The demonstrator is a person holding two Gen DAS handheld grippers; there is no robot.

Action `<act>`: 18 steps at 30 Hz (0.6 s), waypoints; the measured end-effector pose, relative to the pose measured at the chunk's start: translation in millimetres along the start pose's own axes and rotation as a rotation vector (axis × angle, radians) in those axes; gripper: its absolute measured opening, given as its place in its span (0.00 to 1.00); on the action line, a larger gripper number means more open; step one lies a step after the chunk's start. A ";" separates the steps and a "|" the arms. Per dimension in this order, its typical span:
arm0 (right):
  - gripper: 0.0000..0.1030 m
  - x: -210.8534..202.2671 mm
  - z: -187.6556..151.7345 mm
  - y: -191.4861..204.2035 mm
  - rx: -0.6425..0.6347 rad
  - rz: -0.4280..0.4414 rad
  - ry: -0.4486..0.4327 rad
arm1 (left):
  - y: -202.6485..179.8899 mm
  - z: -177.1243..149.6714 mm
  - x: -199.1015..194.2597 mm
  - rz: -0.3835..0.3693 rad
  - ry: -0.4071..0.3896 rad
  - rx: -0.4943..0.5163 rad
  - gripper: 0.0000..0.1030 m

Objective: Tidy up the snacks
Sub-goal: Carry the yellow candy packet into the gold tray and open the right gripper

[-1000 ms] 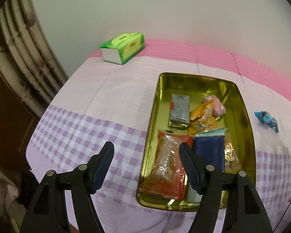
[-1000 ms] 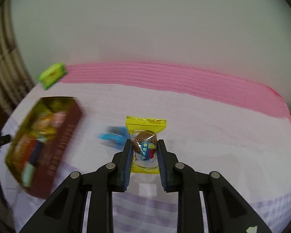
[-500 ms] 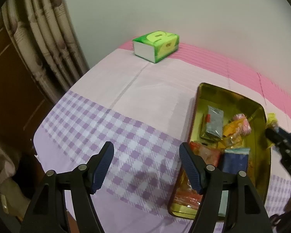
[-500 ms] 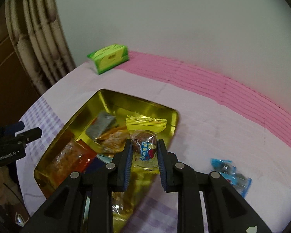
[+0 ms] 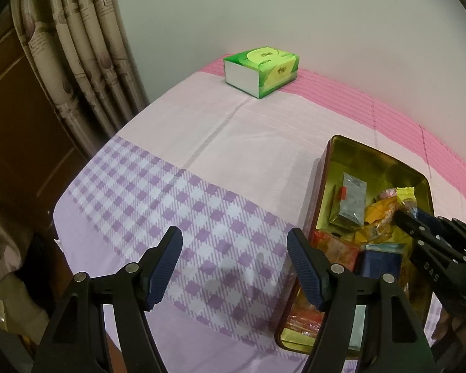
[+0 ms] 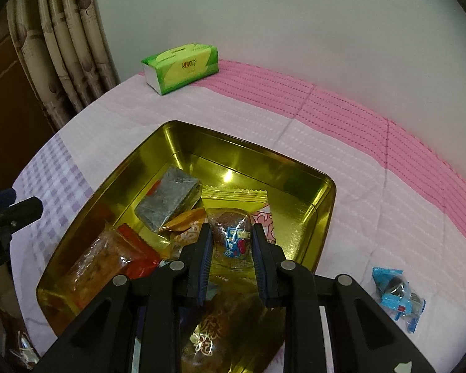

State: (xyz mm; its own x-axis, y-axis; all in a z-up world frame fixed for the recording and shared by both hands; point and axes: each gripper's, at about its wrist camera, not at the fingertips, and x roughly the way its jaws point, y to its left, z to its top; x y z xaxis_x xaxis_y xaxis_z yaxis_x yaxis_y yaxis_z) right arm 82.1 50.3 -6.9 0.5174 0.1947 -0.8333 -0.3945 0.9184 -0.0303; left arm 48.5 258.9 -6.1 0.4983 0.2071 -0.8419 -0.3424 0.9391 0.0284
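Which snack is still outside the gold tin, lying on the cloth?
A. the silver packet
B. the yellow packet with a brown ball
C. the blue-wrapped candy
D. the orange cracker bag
C: the blue-wrapped candy lies on the cloth to the right of the tin, while the right hand-held gripper holds the yellow packet over the tin.

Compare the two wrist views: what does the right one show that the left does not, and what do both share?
Right only: a blue-wrapped snack on the cloth beside the tin.

Left only: the open left tongs above the checked cloth.

Both: the gold tin of snacks, the green tissue pack, and the right tongs shut on a yellow-wrapped snack.
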 end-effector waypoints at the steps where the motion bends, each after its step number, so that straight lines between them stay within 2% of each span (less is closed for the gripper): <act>1: 0.23 2.3 0.2 -0.9 0.004 -0.003 0.004 | -0.7 0.1 0.0 -0.001 0.001 0.004 0.68; 15: 0.25 6.2 -1.2 -1.3 0.016 -0.009 0.002 | -7.1 -0.6 1.0 0.000 0.002 0.031 0.68; 17: 0.28 5.7 -1.6 -1.3 0.017 -0.003 0.001 | -7.8 -0.7 0.8 0.002 0.000 0.031 0.68; 18: 0.34 4.7 -1.5 -1.5 0.018 -0.004 -0.001 | -8.1 -0.7 0.8 0.000 0.000 0.032 0.68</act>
State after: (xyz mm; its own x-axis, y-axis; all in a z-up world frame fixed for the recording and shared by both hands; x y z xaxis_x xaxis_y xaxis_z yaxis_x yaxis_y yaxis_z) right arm 84.0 49.3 -11.5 0.5195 0.1909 -0.8329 -0.3784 0.9253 -0.0239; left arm 51.0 251.3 -7.3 0.4979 0.2073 -0.8421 -0.3166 0.9474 0.0461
